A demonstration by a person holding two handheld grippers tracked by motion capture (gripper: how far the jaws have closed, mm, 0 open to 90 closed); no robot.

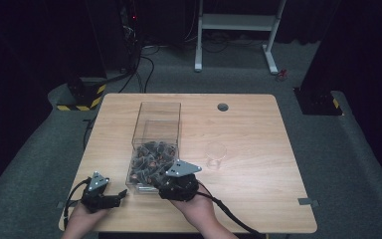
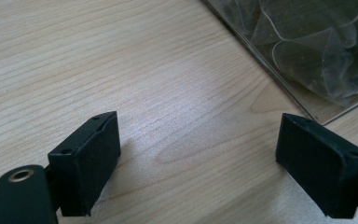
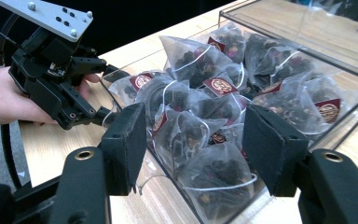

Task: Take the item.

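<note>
Right tongs [image 3: 193,149] released over the tea bags [image 3: 200,121]; may snag several at once. Left tongs [image 2: 198,163] released at 7 o'clock of the box [image 1: 155,149], not bracing it.

The clear box [image 2: 307,51] is cut off by the left gripper view's edge, contents blurred.

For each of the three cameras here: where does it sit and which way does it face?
High view: above the near edge, facing forward and down on the table; both hands and grippers enter below.
Left gripper view: rides the left gripper, facing bare wood beside the clear box.
Right gripper view: rides the right gripper, facing the tea bags.
Shared: the box.
</note>
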